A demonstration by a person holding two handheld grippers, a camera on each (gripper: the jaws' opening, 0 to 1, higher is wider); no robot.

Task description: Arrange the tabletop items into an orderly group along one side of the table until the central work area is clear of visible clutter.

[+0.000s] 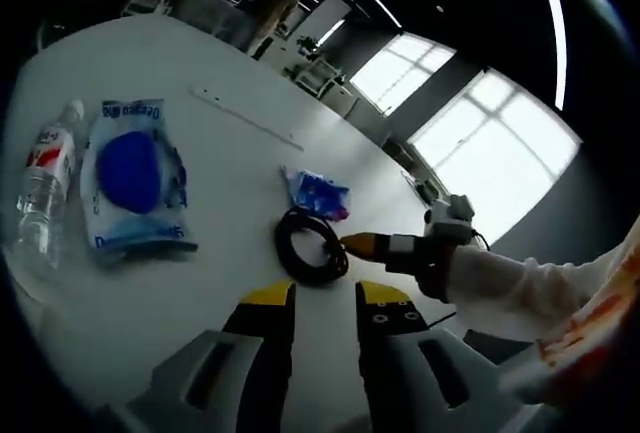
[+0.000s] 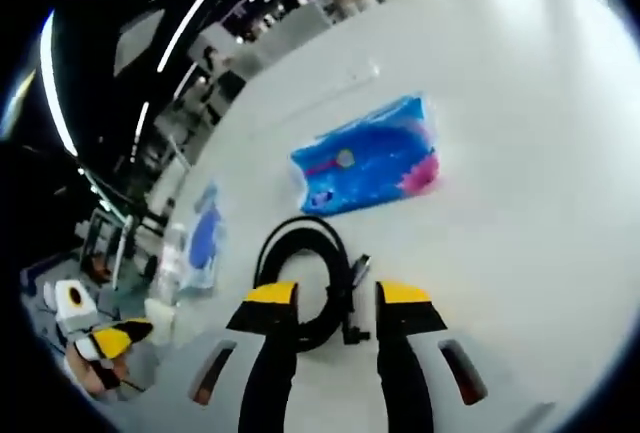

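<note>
A black coiled cable (image 1: pixel 312 249) lies on the white table (image 1: pixel 200 43), just beyond my left gripper (image 1: pixel 327 298), which is open and holds nothing. My right gripper (image 1: pixel 362 245) comes in from the right and its yellow tip touches the coil's edge. In the right gripper view, my right gripper (image 2: pixel 338 301) is open, with the right side of the cable (image 2: pixel 292 229) and its plug lying between the jaws. A blue printed packet (image 2: pixel 370 158) lies just past the coil; the same packet (image 1: pixel 320 193) shows in the left gripper view.
A clear bag holding a round blue item (image 1: pixel 135 178) and a water bottle (image 1: pixel 45 188) lie side by side at the table's left. A thin white strip (image 1: pixel 245 118) lies farther back. My left gripper (image 2: pixel 105 343) shows low at the left. Bright windows and shelving stand beyond.
</note>
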